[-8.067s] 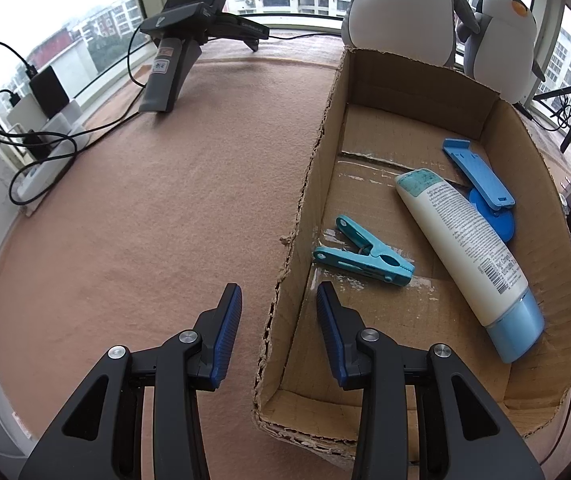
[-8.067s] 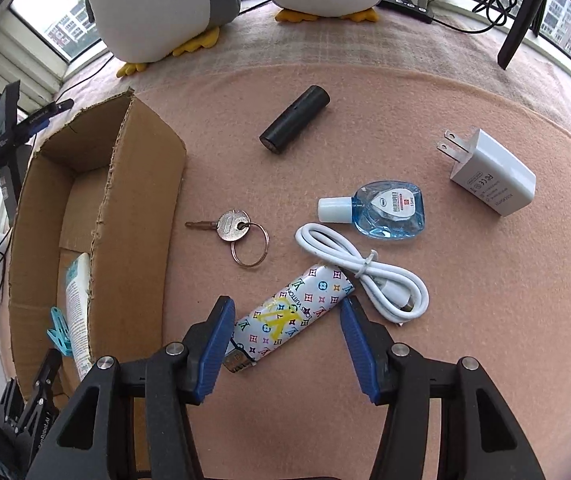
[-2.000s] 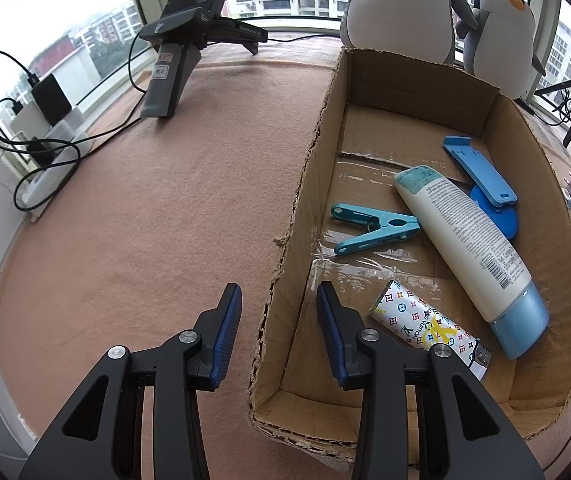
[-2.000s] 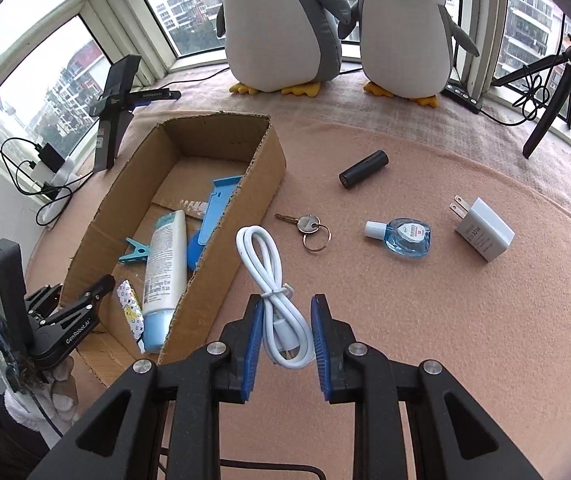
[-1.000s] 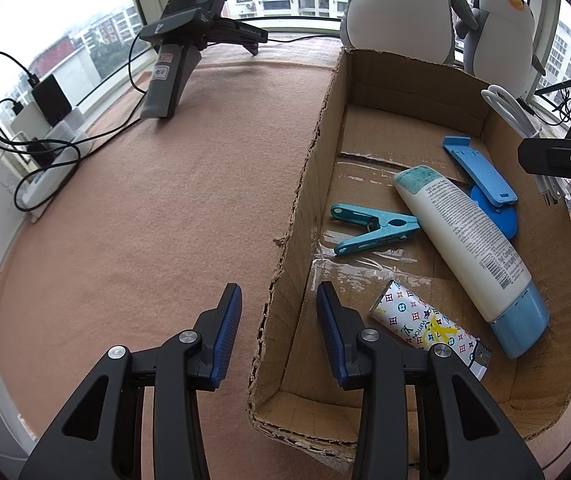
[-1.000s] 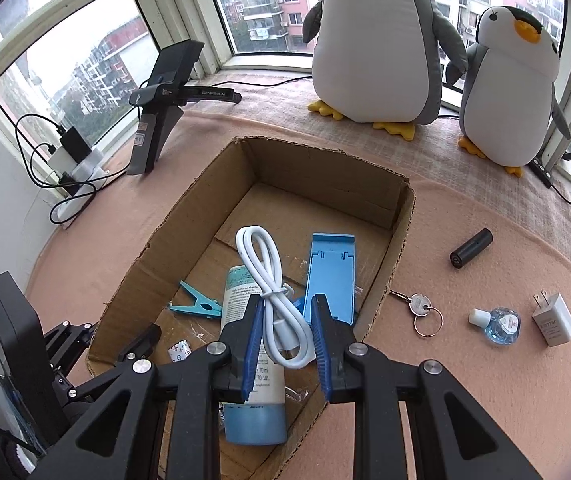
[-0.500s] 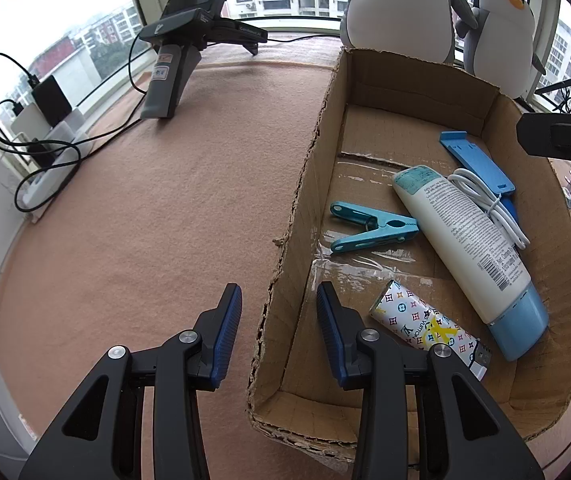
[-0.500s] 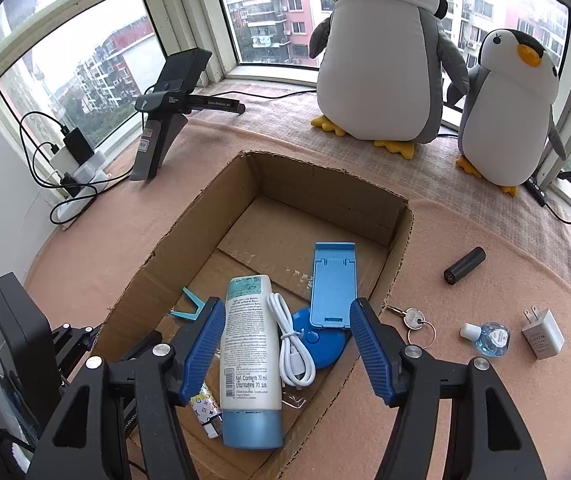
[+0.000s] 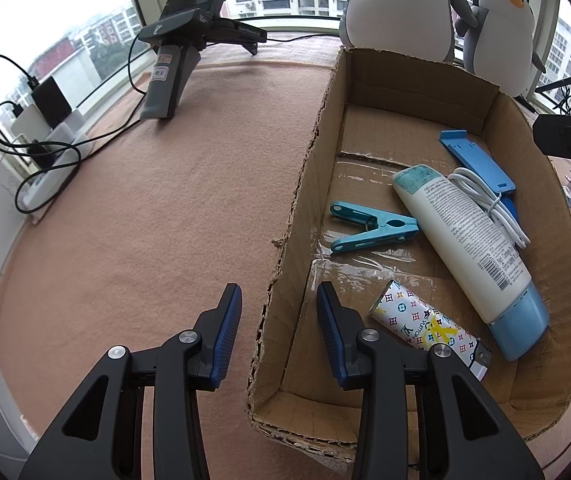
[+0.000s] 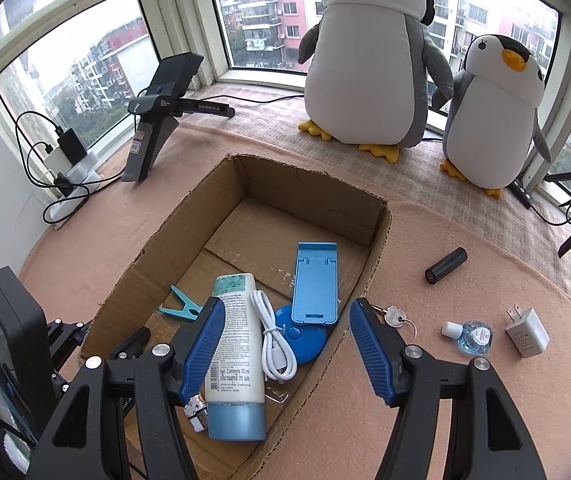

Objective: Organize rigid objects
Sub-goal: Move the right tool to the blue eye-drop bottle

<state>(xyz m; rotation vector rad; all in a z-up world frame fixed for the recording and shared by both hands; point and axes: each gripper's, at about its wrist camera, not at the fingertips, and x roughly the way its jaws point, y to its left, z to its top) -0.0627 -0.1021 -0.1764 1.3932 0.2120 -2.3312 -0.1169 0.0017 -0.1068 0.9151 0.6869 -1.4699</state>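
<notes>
Cardboard box (image 10: 377, 236), open-topped, on a tabletop (image 9: 145, 208) covered in pinkish-brown cloth. Contents: white lotion tube with blue cap (image 10: 235, 344), lying lengthwise; coiled white USB cable (image 10: 273, 340), resting just beside the tube and partly over a round blue disc (image 10: 305, 340); blue phone stand (image 10: 315, 284), flat, its lower end on the disc; teal clothespin (image 9: 371, 226), against the tube's other side; patterned lighter (image 9: 425, 328), near the box's near end, by the tube's cap. Right hand-held gripper (image 10: 281, 344): jaws spread wide, holding nothing, poised above the box, with the tube, the cable and the disc showing between its fingertips. Left hand-held gripper (image 9: 279, 332): jaws parted, empty, straddling the near-left wall of the box, one finger outside over the cloth and one inside, close to the lighter; whether either pad touches the cardboard cannot be told. Items outside the box, on the cloth to the right of the right hand-held gripper: key on a ring (image 10: 399, 318), just beside the box wall; black cylinder (image 10: 445, 264), farther back; small blue bottle with white cap (image 10: 469, 334); white plug adapter (image 10: 527, 338), beside the bottle. Background: two plush penguins (image 10: 365, 60) by the window; a black stand-mounted device (image 10: 161, 108) at left, with cables and a power strip (image 10: 69, 188) near it.
</notes>
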